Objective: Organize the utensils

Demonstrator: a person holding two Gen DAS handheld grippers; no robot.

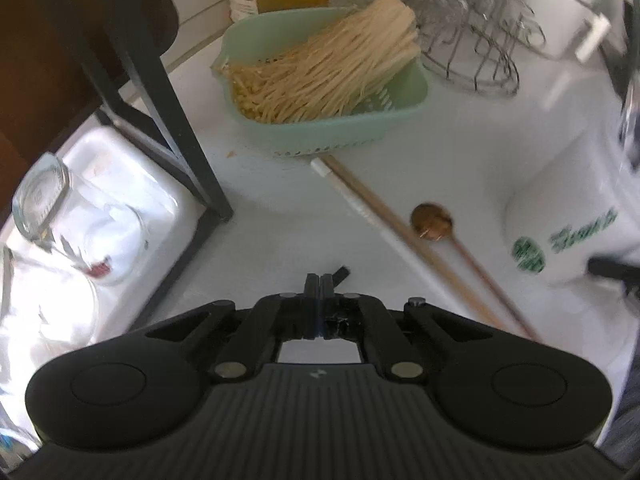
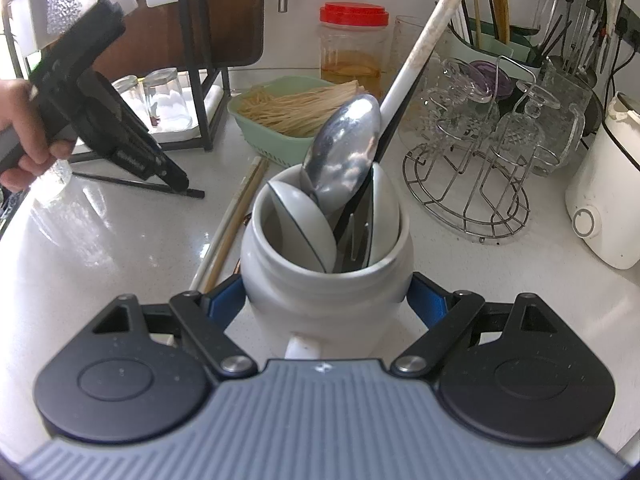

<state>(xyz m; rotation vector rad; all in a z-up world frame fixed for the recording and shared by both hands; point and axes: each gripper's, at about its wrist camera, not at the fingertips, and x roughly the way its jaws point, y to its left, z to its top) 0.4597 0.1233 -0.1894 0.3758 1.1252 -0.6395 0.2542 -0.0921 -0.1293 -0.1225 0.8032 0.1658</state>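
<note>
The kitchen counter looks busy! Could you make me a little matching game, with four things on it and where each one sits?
Things:
1. metal spoon
2. wooden spoon
3. bundle of pale sticks
4. stemmed glasses

Places:
A. in the green basket
B. upside down on the wire rack
C. standing in the white jar
D. lying flat on the counter

Pairs: 1-C, 2-D, 3-A, 4-B

White counter (image 2: pixel 120 240) bears jar (image 2: pixel 326 280), basket (image 2: pixel 280 144) (green), chopsticks (image 2: pixel 236 216).
</note>
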